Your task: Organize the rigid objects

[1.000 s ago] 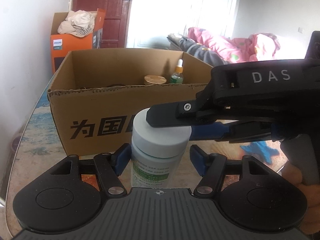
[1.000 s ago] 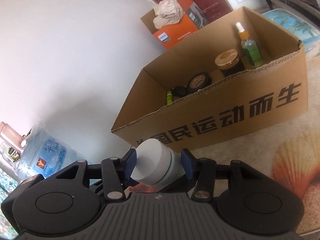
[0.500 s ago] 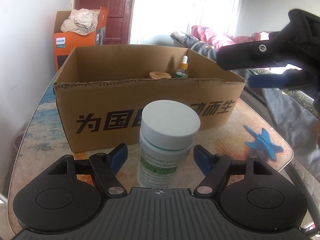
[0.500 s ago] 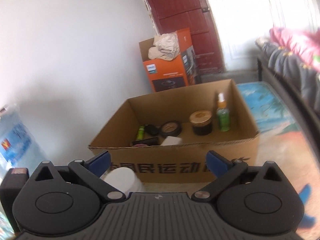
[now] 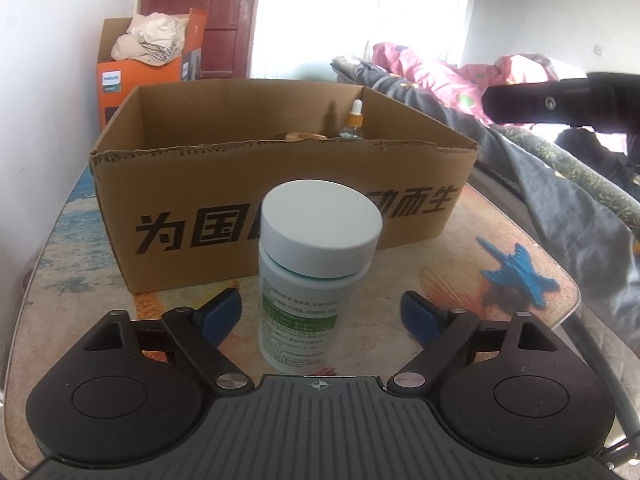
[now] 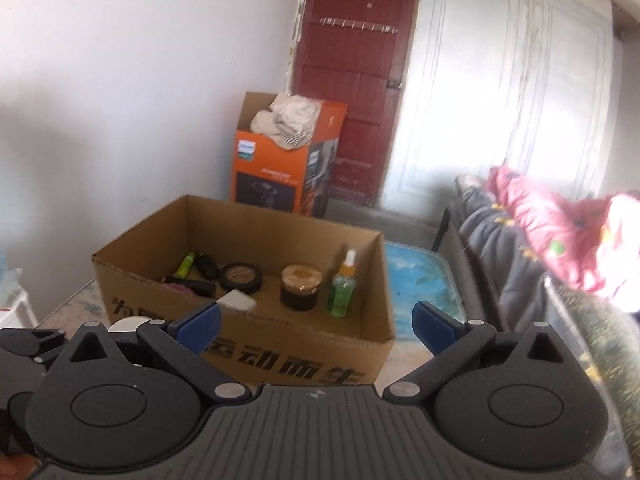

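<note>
A white pill bottle [image 5: 316, 264] with a white cap and green label stands upright on the table between the open fingers of my left gripper [image 5: 320, 312], untouched. Its cap edge shows in the right wrist view [image 6: 126, 324]. Behind it sits an open cardboard box [image 5: 248, 216] [image 6: 304, 364] holding a green dropper bottle [image 6: 342, 286], a dark jar [image 6: 300, 286], a tape roll [image 6: 241, 276], a white block [image 6: 236, 302] and small dark items. My right gripper [image 6: 316, 324] is open and empty, raised above the table at the right.
A blue toy plane [image 5: 516, 272] lies on the table at the right. An orange box [image 6: 280, 168] with cloth stands on the floor by a red door. A bed with grey and pink bedding [image 5: 520, 120] borders the table's right side.
My right gripper let go of the bottle's cap, opened and rose up and away to the right. The bottle stays standing between my left fingers, which opened wider.
</note>
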